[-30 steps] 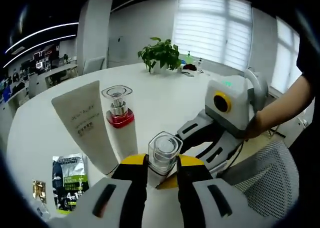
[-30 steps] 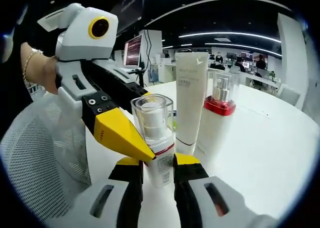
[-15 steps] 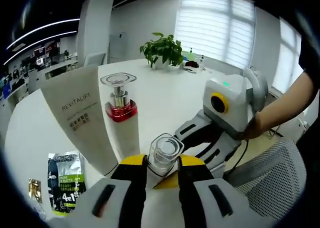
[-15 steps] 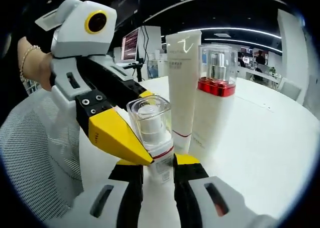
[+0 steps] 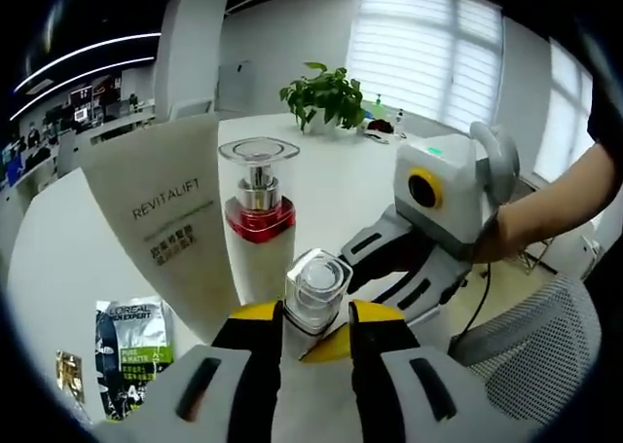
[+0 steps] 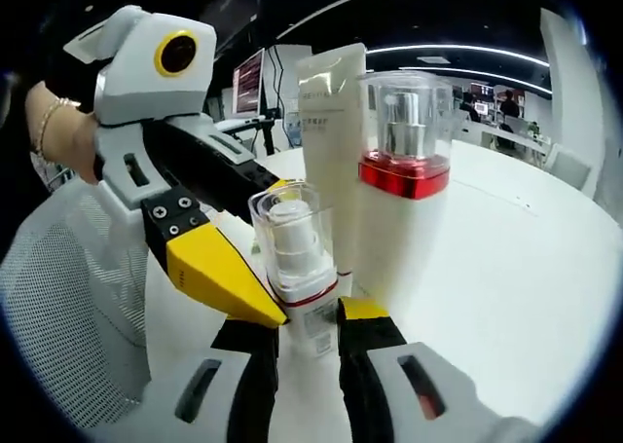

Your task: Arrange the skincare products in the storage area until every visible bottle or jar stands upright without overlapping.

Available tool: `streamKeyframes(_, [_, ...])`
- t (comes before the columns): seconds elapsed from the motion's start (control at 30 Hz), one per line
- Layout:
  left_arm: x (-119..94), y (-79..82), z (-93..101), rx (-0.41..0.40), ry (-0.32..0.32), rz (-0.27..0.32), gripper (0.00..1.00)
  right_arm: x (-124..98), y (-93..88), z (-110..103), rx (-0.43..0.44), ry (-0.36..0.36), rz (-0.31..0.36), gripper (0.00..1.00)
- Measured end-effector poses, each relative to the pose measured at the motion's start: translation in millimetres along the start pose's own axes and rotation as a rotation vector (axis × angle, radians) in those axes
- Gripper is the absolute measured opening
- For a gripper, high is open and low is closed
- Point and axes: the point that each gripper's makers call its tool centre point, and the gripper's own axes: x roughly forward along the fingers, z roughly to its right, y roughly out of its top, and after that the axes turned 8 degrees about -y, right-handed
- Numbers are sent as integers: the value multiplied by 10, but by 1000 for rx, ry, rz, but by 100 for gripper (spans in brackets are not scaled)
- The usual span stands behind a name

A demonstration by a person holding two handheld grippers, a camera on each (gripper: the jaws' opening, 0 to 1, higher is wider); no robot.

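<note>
Both grippers are closing on the small bottle (image 5: 316, 289): the left gripper (image 5: 316, 328) and the right gripper (image 6: 308, 328) are each pinching its base between yellow tips. Over the last second the pair is carrying it nearer to the tall pump bottle (image 5: 259, 219) and the white tube (image 5: 165, 209), which are looming larger in both views (the cameras are moving, not these two). The small bottle is standing upright just beside them on the white table (image 5: 331, 175), suggesting placement is nearly done. A sachet (image 5: 131, 350) is lying flat nearby.
</note>
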Motion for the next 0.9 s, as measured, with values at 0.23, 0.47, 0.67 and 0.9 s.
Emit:
streamKeyframes(0.23, [44, 35, -41, 6, -3, -2, 20, 16, 4, 41, -1, 11, -4, 23])
streamKeyframes(0.47, [47, 12, -54, 8, -6, -8, 20, 12, 1, 32, 14, 14, -1, 23])
streamKeyframes(0.67, [59, -8, -49, 12, -12, -17, 21, 0, -49, 29, 39, 1, -21, 24])
streamKeyframes(0.9, [45, -40, -33, 8, -14, -26, 28, -80, -108, 60, 62, -22, -40, 30])
